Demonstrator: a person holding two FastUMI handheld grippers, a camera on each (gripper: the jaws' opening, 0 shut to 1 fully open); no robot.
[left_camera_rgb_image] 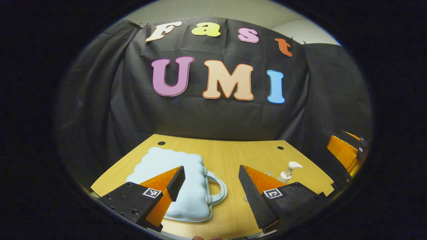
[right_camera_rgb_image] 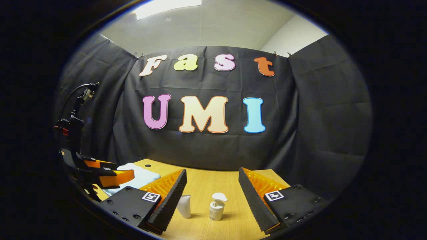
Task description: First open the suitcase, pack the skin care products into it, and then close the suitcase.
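With the pale blue suitcase [left_camera_rgb_image: 181,185] lying closed on the worktop [left_camera_rgb_image: 233,156] at lower centre, opening is the step in hand; both grippers, left [left_camera_rgb_image: 210,186] and right [right_camera_rgb_image: 212,196], hang wide-jawed and empty, so the lid likely needs gripping next.

Dim booth, bright ceiling light panel [right_camera_rgb_image: 168,7] overhead, soft short shadows on the wooden table [right_camera_rgb_image: 206,186] – strong fisheye bending at edges, centre sharp, rims darkened – no glare.
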